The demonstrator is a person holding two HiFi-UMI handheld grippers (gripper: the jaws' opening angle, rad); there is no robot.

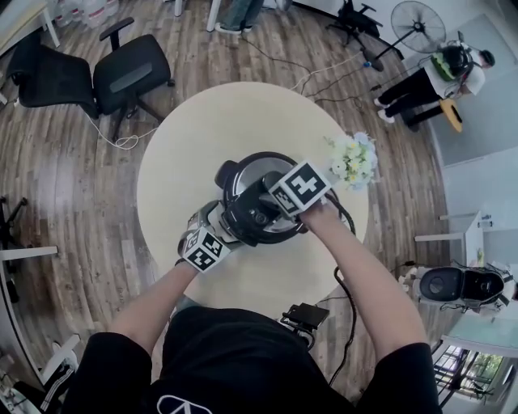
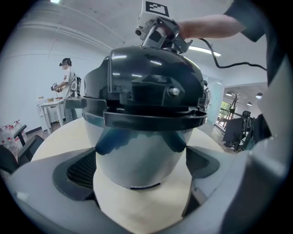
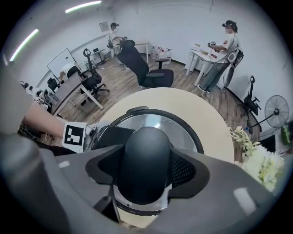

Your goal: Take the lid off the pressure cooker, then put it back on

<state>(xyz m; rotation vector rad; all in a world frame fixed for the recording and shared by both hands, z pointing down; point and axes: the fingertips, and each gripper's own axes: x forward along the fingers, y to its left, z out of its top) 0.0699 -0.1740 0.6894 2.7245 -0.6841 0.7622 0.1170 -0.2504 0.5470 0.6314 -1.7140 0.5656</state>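
Note:
A pressure cooker (image 1: 252,196) with a steel body (image 2: 142,155) and a dark lid (image 2: 146,77) stands in the middle of the round table (image 1: 186,154). The lid sits on the pot. My right gripper (image 1: 263,212) points down from above, shut on the lid's black handle (image 3: 144,160), with a pad pressed against each side of it. My left gripper (image 1: 222,222) comes in low from the near left. Its jaws reach round the lower steel body and their pads (image 2: 82,171) lie against it. The right gripper (image 2: 158,27) also shows above the lid in the left gripper view.
A bunch of white flowers (image 1: 354,159) lies at the table's right edge, close to the cooker. A black cable (image 1: 350,311) and a small black box (image 1: 304,316) hang off the near edge. Office chairs (image 1: 129,77), a fan (image 1: 417,24) and a person (image 1: 437,77) are beyond the table.

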